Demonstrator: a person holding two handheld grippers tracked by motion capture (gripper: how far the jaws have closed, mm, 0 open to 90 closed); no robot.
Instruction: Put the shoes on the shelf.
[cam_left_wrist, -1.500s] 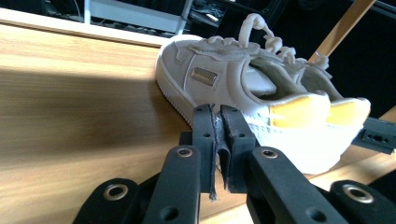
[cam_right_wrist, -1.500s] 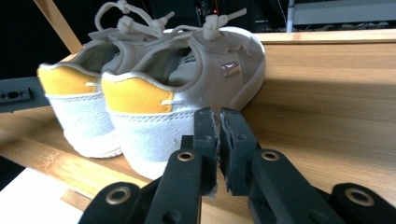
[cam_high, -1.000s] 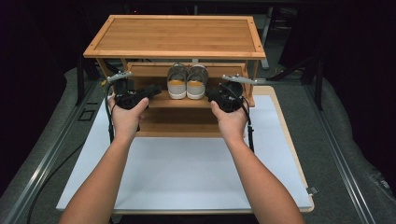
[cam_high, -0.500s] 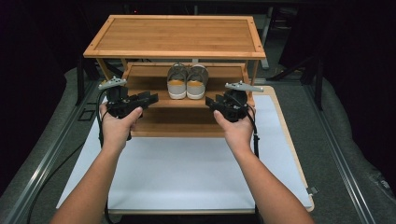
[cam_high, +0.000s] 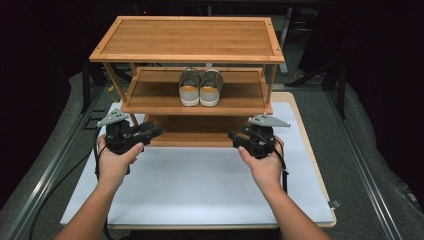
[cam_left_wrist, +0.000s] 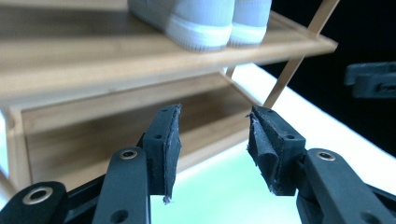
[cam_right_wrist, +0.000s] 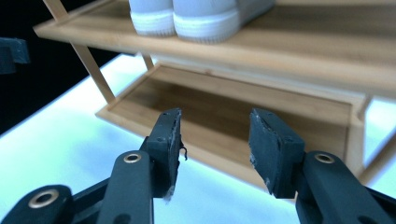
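Shoes (cam_high: 200, 87), one pair, grey uppers with white soles: side by side and touching on the middle shelf (cam_high: 150, 97) of a bamboo rack (cam_high: 185, 37), heels toward the person, about centred between the side posts. Seen from below in the left gripper view (cam_left_wrist: 205, 21) and the right gripper view (cam_right_wrist: 187, 14), heels near the shelf's front edge.

Rack: three tiers, top and bottom shelf (cam_high: 200, 131) bare; stands at the far end of a white mat (cam_high: 200, 185) on a wood-edged board.

Left gripper (cam_high: 150, 134): held in the left hand (cam_high: 115, 162) above the mat, just in front of the rack's left corner, tips turned inward. Jaws parted, nothing between them, pads (cam_left_wrist: 168, 140) bare; they have just been opening.

Right gripper (cam_high: 236, 137): held in the right hand (cam_high: 265, 167) in front of the rack's right corner, tips turned inward, facing the left one. Jaws parted, nothing held, pads (cam_right_wrist: 170, 140) bare; also just been opening.

Both grippers well apart from the shoes, below the middle shelf's level
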